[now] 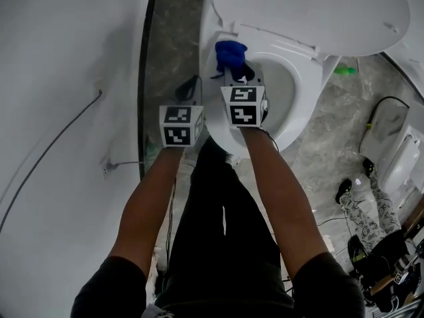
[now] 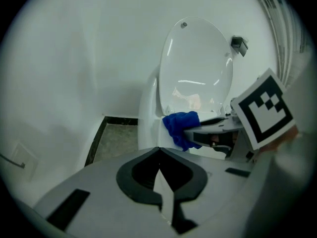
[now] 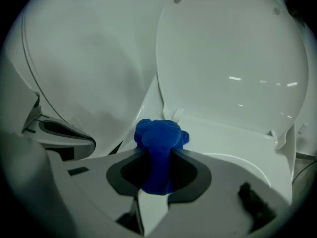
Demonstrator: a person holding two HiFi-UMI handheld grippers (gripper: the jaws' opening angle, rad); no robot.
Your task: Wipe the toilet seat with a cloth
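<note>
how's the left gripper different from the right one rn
The left gripper is shut on nothing; the right gripper is shut on a blue cloth. The left hangs beside the toilet, over the floor; the right is over its rim. Both angle downward.

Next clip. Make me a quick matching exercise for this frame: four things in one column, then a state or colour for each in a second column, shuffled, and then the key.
Things:
A. left gripper
B. right gripper
C. toilet lid
D. cloth

States:
1. raised
2. blue, bunched up
3. shut, nothing between its jaws
4. shut on the cloth

Pairs: A-3, B-4, C-1, D-2
</note>
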